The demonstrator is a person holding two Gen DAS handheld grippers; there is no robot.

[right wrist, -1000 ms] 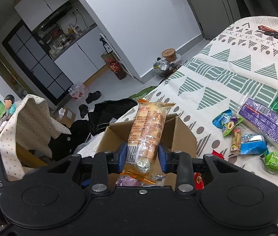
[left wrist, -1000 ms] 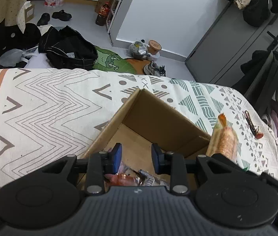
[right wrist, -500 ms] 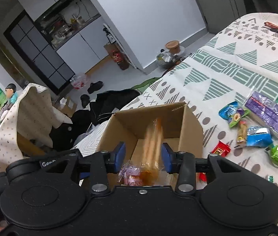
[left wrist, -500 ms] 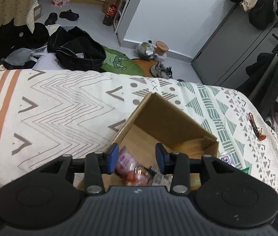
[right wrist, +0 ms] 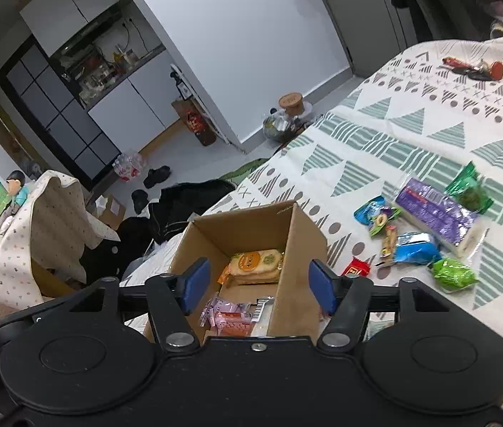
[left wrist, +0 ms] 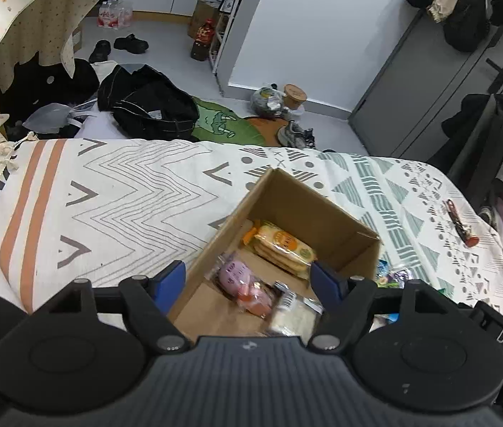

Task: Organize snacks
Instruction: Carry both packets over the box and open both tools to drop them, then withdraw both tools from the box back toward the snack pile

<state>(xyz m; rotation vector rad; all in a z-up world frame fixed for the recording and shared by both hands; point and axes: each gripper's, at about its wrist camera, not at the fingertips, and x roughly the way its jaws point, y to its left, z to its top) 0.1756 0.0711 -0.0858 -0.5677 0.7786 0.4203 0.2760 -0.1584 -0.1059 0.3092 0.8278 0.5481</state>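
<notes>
Both the left gripper (left wrist: 247, 279) and right gripper (right wrist: 257, 287) were released, empty, above the cardboard box (right wrist: 301, 235). Several snacks lay inside; the loose packets (right wrist: 425, 227) right of the right gripper remained unsorted.

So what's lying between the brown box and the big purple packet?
In the right wrist view, small snacks lie between the cardboard box and the purple packet: a red wrapper, a teal packet and a blue one.

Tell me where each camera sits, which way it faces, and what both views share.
Left wrist: on the left tool, looking down into the cardboard box on the bed; its open blue fingers show.
Right wrist: on the right tool, facing the box and loose snacks; open fingers show.
Shared: box, biscuit pack.
</notes>
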